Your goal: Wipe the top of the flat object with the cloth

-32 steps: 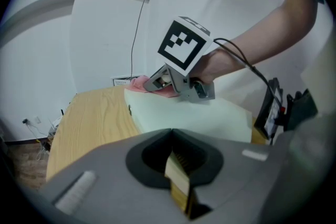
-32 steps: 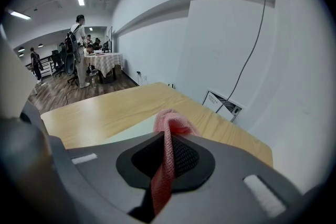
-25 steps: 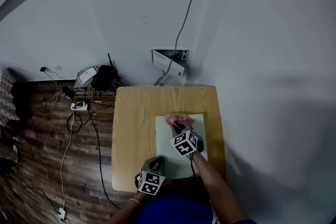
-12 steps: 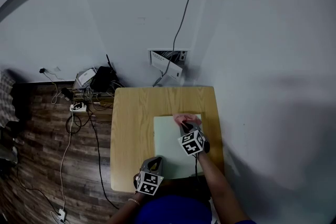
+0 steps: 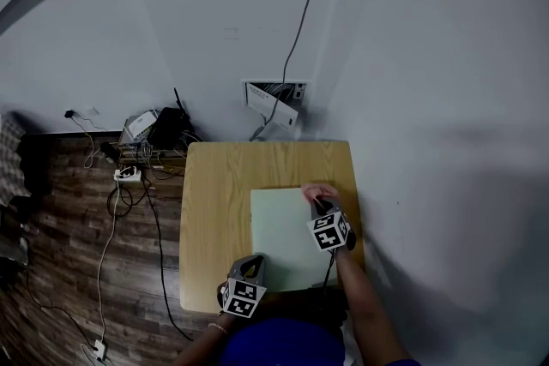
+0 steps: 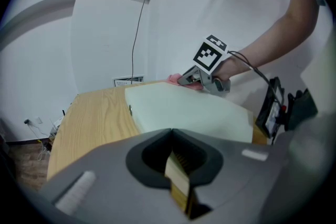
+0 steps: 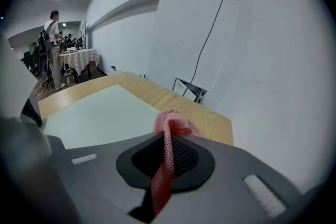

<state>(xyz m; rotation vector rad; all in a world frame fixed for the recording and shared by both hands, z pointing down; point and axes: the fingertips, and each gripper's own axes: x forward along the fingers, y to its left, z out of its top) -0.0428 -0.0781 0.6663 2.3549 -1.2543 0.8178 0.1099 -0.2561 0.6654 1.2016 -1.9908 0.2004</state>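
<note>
Pink cloth [image 5: 318, 191], clamped in the right gripper's [image 5: 321, 205] fingers, lay on the pale green board [image 5: 279, 236] near the counter's [image 5: 214, 201] right edge; the left gripper's [image 5: 250, 266] fingers were clenched empty.

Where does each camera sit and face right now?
Head view: on the head, steeply down at table, board, left tool, right tool, forearm.
Left gripper view: on the left tool, over shut jaws, toward the right tool.
Right gripper view: on the right tool, past its pinched cloth, toward the wall.
All share the board.
</note>
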